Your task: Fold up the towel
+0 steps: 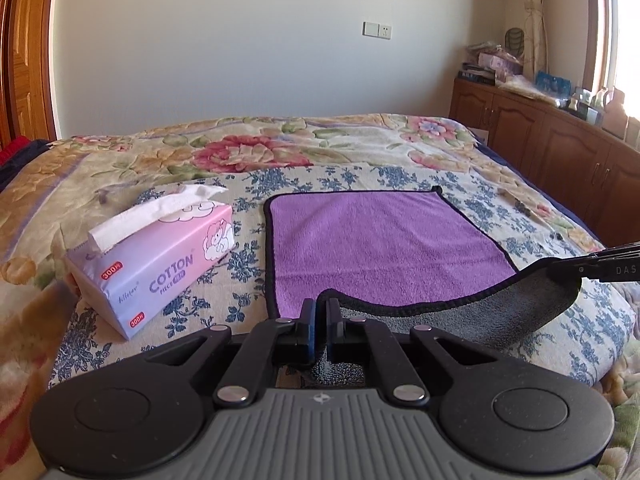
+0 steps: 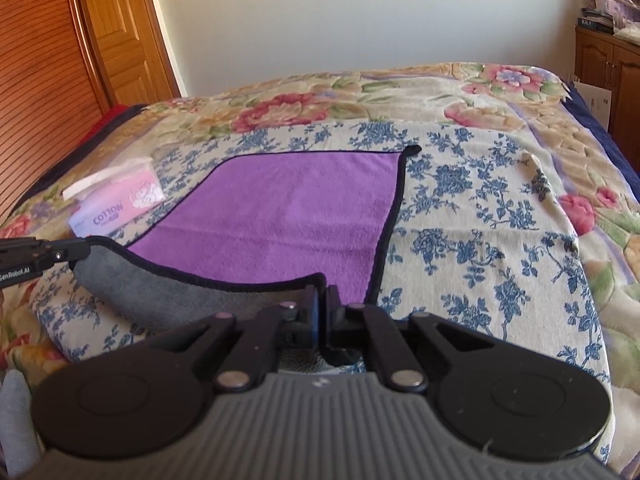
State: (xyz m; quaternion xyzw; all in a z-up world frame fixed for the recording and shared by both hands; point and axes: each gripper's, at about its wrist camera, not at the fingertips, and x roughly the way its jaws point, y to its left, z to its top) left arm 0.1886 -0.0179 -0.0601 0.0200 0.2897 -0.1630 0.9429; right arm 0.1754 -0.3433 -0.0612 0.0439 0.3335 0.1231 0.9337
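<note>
Bottom centre of the left wrist view, the left gripper (image 1: pixel 320 312) is pinched tight on the near hem of the purple microfibre towel with grey underside and black trim (image 1: pixel 380 240). Bottom centre of the right wrist view, the right gripper (image 2: pixel 322 300) is clamped on that hem's other corner, lifting the grey side into a sagging curl. Beyond, the towel lies flat mid-frame on the floral bedspread (image 1: pixel 360 148). Left of it sits a pink tissue pack (image 1: pixel 160 264).
</note>
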